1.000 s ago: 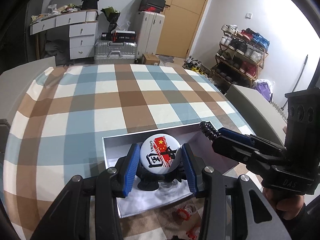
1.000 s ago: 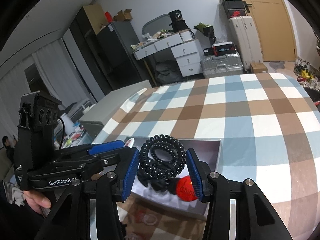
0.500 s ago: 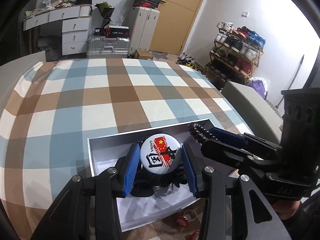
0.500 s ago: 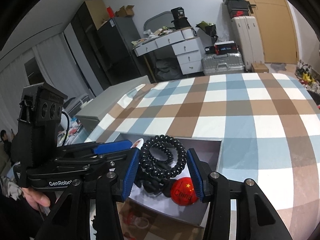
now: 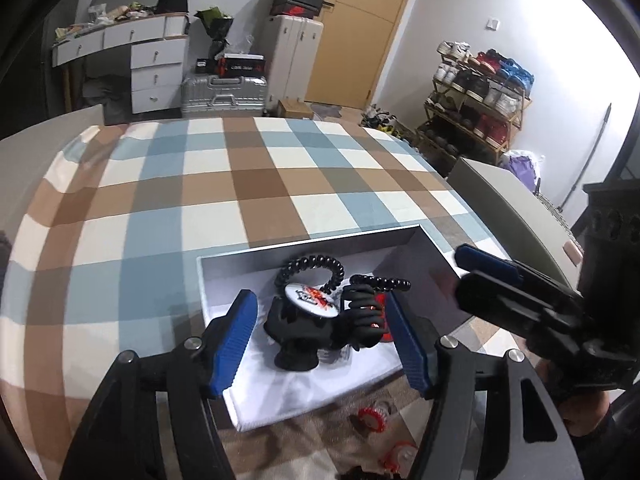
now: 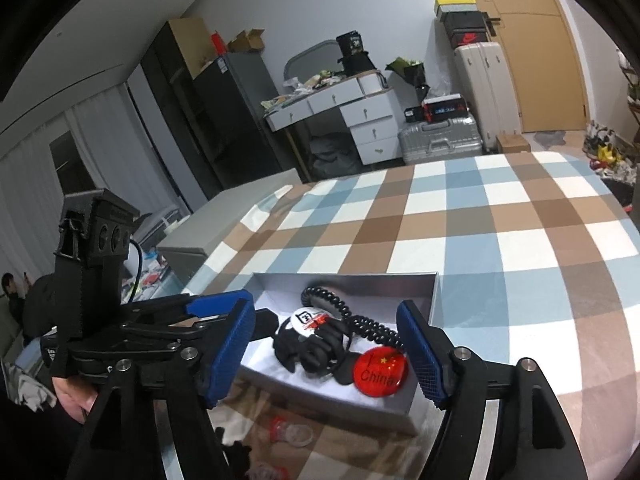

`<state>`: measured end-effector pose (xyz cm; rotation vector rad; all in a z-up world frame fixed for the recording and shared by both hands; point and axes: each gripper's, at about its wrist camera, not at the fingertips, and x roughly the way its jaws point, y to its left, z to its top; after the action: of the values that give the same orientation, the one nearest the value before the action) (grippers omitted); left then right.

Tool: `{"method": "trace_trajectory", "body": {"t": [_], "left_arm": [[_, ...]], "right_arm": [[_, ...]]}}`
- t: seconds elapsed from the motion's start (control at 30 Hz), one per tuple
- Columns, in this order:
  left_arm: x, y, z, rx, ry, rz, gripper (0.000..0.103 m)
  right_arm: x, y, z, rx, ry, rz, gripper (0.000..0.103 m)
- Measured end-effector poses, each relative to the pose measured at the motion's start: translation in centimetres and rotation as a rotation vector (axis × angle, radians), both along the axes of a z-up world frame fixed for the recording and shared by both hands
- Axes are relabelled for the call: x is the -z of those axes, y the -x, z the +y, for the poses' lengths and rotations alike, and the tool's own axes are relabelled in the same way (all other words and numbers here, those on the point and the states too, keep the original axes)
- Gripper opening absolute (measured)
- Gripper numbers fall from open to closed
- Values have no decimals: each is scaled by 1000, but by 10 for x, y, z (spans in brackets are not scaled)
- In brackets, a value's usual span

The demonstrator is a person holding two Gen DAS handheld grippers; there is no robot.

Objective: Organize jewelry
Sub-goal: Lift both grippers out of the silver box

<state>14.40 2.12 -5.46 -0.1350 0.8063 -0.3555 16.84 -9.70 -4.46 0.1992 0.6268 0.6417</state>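
A shallow white box sits on the checked tablecloth. In it lie a white badge with a red flag print, black coiled hair ties, a dark clump of items and a red "China" badge. My left gripper is open and empty just above the box contents. My right gripper is open and empty over the same box; it also shows at the right in the left wrist view.
Small red and clear pieces lie on the cloth in front of the box. The checked cloth stretches beyond the box. A grey surface edge lies to the right; furniture and suitcases stand behind.
Both grippers have opened. The white badge has dropped from the left gripper and the coiled hair tie from the right; both now lie in the box.
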Motion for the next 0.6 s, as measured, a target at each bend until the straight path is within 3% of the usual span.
{"method": "trace_trajectory", "body": {"t": [0.1,0.33,0.6], "left_arm": [[-4,8,5,-26,-5,-18,62],[-13,26,14,-76,-30,-66,63],[-15,46,27,-176,-34,-101,82]], "right_arm": [[-10,17,3,-9,26,-61,86],[-30,49,4,34,15,-134,96],[-31,71,14,-3,32,-153,96]]}}
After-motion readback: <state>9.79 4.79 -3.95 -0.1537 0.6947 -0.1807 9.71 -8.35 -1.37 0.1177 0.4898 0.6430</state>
